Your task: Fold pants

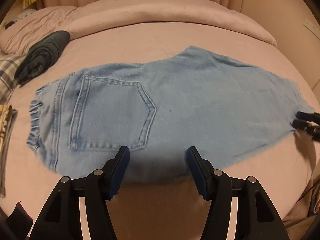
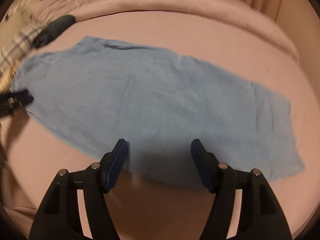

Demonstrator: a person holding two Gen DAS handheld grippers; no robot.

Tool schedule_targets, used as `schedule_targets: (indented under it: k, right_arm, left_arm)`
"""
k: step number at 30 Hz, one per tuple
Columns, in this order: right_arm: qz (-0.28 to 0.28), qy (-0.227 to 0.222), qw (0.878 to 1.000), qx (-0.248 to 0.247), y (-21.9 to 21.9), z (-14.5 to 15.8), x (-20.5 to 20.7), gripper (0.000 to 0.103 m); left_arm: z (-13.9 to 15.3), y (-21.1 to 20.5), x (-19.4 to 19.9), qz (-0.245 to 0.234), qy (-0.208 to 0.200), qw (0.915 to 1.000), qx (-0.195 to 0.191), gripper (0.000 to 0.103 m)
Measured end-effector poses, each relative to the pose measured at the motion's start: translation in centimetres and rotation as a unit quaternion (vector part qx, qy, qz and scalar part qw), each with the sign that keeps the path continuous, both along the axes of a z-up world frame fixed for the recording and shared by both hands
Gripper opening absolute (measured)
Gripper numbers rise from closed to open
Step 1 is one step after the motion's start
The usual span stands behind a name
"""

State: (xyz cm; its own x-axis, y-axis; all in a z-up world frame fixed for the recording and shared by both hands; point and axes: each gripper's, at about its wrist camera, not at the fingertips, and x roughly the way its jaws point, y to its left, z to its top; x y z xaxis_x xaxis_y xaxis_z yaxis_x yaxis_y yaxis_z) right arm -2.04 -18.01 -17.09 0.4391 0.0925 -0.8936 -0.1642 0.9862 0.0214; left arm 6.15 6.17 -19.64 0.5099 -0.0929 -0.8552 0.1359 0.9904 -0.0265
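Light blue jeans (image 1: 160, 104) lie flat across the pink bed, folded lengthwise, back pocket (image 1: 114, 114) up, waistband at the left in the left wrist view. The legs stretch to the right in the right wrist view (image 2: 160, 104). My left gripper (image 1: 158, 152) is open and empty, just above the near edge of the jeans by the pocket. My right gripper (image 2: 159, 144) is open and empty over the near edge of the legs. Each gripper shows at the edge of the other's view, the right one (image 1: 306, 122) and the left one (image 2: 18, 100).
A rolled dark garment (image 1: 44, 56) lies at the back left beside a plaid cloth (image 1: 8, 74). A pink duvet (image 1: 160, 14) is bunched along the far side. The pink sheet (image 1: 160, 200) lies under the grippers. Some items (image 1: 6, 132) sit at the left edge.
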Motion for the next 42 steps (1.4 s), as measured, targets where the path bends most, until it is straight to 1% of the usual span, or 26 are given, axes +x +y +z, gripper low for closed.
schedule_targets:
  k: [1, 3, 4, 5, 6, 9, 10, 12, 13, 16, 20, 22, 23, 26, 27, 29, 30, 31, 32, 33, 34, 35, 37, 39, 41, 42]
  right_arm:
    - [-0.015, 0.002, 1.0, 0.019, -1.0, 0.6, -0.3, 0.067]
    - [-0.043, -0.013, 0.998, 0.055, -2.7, 1.7, -1.4, 0.067]
    - [-0.067, -0.022, 0.995, 0.072, -4.1, 2.4, -2.1, 0.068]
    - [-0.084, -0.028, 0.993, 0.081, -4.9, 2.5, -2.5, 0.069]
    - [-0.114, -0.034, 0.988, 0.095, -6.4, 2.8, -3.1, 0.071]
    - [-0.195, -0.037, 0.97, 0.141, -10.3, 2.8, -4.4, 0.071]
    - [-0.224, -0.034, 0.961, 0.159, -11.9, 2.6, -5.0, 0.071]
    - [-0.269, -0.03, 0.945, 0.186, -14.0, 2.2, -6.0, 0.072]
    - [-0.291, -0.032, 0.934, 0.203, -15.2, 1.9, -6.7, 0.072]
    - [-0.323, -0.037, 0.918, 0.228, -16.7, 1.5, -7.7, 0.072]
    - [-0.341, -0.042, 0.908, 0.241, -17.2, 1.4, -7.9, 0.071]
    - [-0.346, -0.047, 0.905, 0.244, -18.2, 1.5, -8.0, 0.07]
    - [-0.349, -0.049, 0.904, 0.242, -18.3, 1.4, -7.9, 0.07]
    - [-0.365, -0.052, 0.901, 0.231, -18.7, 1.8, -7.6, 0.068]
    - [-0.372, -0.059, 0.901, 0.217, -19.0, 2.3, -7.7, 0.068]
    - [-0.381, -0.079, 0.904, 0.175, -19.0, 3.3, -8.1, 0.069]
    - [-0.382, -0.095, 0.906, 0.153, -18.8, 3.9, -8.4, 0.068]
    - [-0.373, -0.112, 0.91, 0.145, -18.7, 4.5, -8.7, 0.067]
    - [-0.36, -0.118, 0.914, 0.146, -18.6, 4.8, -8.9, 0.066]
    - [-0.357, -0.116, 0.915, 0.144, -18.7, 4.6, -9.1, 0.06]
    - [-0.358, -0.116, 0.916, 0.141, -18.7, 4.6, -9.3, 0.056]
    - [-0.355, -0.117, 0.916, 0.144, -19.0, 4.5, -9.3, 0.055]
    - [-0.351, -0.11, 0.917, 0.154, -19.3, 4.0, -9.5, 0.049]
    - [-0.345, -0.111, 0.917, 0.165, -19.6, 3.7, -9.3, 0.046]
    - [-0.344, -0.114, 0.918, 0.165, -19.9, 3.3, -9.1, 0.044]
    - [-0.345, -0.113, 0.917, 0.166, -19.7, 2.9, -8.1, 0.041]
  left_arm:
    - [0.4, 0.2, -0.4, 0.0, 0.002, 1.0, -0.005, 0.06]
    - [1.2, -0.3, -0.1, -0.005, -0.007, 0.9992, -0.04, 0.06]
    - [1.4, -0.5, -0.7, -0.008, -0.011, 0.9984, -0.054, 0.061]
    - [1.9, -1.0, -0.8, -0.014, -0.014, 0.9971, -0.073, 0.065]
    - [2.4, -1.6, -0.5, -0.023, -0.018, 0.9952, -0.093, 0.071]
    - [3.2, -4.3, 0.4, -0.054, -0.019, 0.9886, -0.139, 0.072]
    - [3.2, -4.9, 0.7, -0.061, -0.019, 0.9876, -0.143, 0.072]
    - [3.3, -7.7, 1.4, -0.082, -0.013, 0.9851, -0.151, 0.072]
    - [3.3, -8.8, 1.7, -0.092, -0.009, 0.9834, -0.156, 0.072]
    - [3.3, -11.5, 2.8, -0.113, 0.003, 0.9783, -0.173, 0.072]
    - [2.6, -14.7, 3.2, -0.133, 0.025, 0.9764, -0.168, 0.072]
    - [2.2, -15.7, 3.4, -0.14, 0.038, 0.9738, -0.175, 0.072]
    - [2.2, -15.9, 2.8, -0.141, 0.041, 0.9734, -0.176, 0.072]
    - [2.0, -16.8, 3.2, -0.144, 0.05, 0.9733, -0.171, 0.072]
    - [1.9, -17.2, 3.3, -0.146, 0.052, 0.9736, -0.167, 0.072]
    - [1.6, -17.6, 3.3, -0.151, 0.057, 0.973, -0.165, 0.072]
    - [1.3, -17.9, 3.3, -0.154, 0.061, 0.9724, -0.164, 0.072]
    - [1.1, -18.1, 3.3, -0.156, 0.064, 0.9722, -0.163, 0.072]
    - [1.0, -18.2, 3.3, -0.157, 0.066, 0.972, -0.162, 0.072]
    - [0.8, -18.5, 3.2, -0.16, 0.068, 0.9717, -0.16, 0.072]
    - [0.6, -18.7, 3.2, -0.162, 0.07, 0.971, -0.16, 0.072]
    - [0.5, -18.9, 3.1, -0.165, 0.072, 0.9704, -0.161, 0.072]
    - [0.5, -19.1, 3.0, -0.17, 0.074, 0.9699, -0.158, 0.072]
    - [0.4, -19.2, 2.9, -0.173, 0.074, 0.9699, -0.154, 0.072]
    - [0.4, -19.2, 2.9, -0.173, 0.077, 0.97, -0.152, 0.072]
    - [0.3, -19.2, 2.9, -0.172, 0.079, 0.9701, -0.152, 0.072]
